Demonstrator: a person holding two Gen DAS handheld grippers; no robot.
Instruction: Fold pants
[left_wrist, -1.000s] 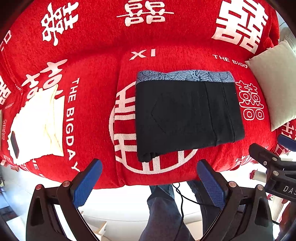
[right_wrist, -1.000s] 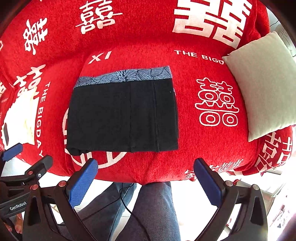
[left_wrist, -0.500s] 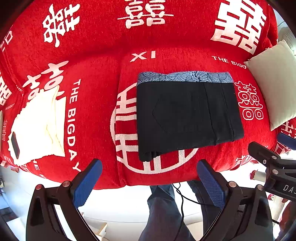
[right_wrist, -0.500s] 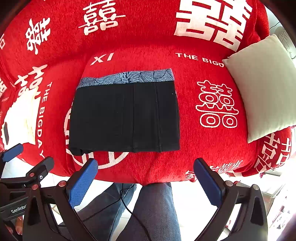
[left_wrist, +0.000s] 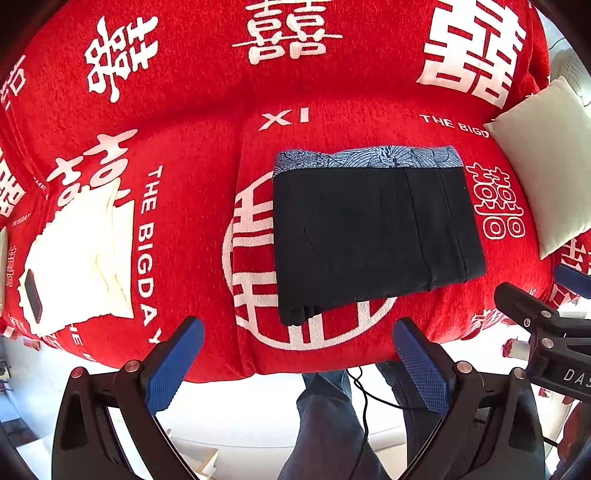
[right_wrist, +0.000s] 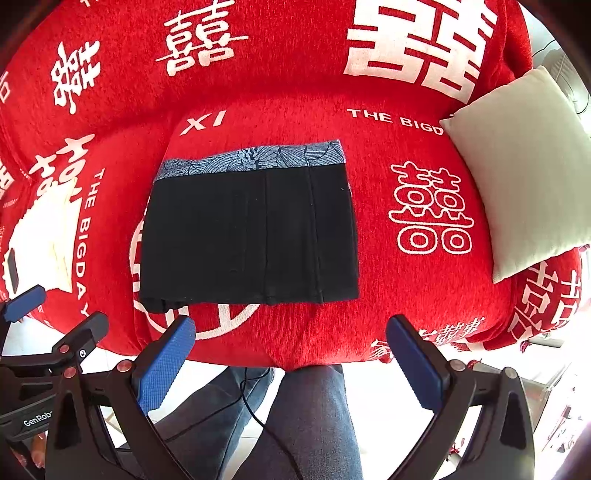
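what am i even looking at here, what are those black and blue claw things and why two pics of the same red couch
The claws are hand-held grippers, one in each of a person's hands, each carrying a wide-angle camera that looks out along its two blue-padded fingers. So there are two pictures: one from the left gripper, one from the right gripper. Both are open and hold nothing.

On the red sofa cover lie black pants folded into a neat rectangle, with a blue patterned band showing along the far edge. A pale cushion sits to the right, a white cloth with a small dark object on it to the left. The person's jeans-clad legs show below.
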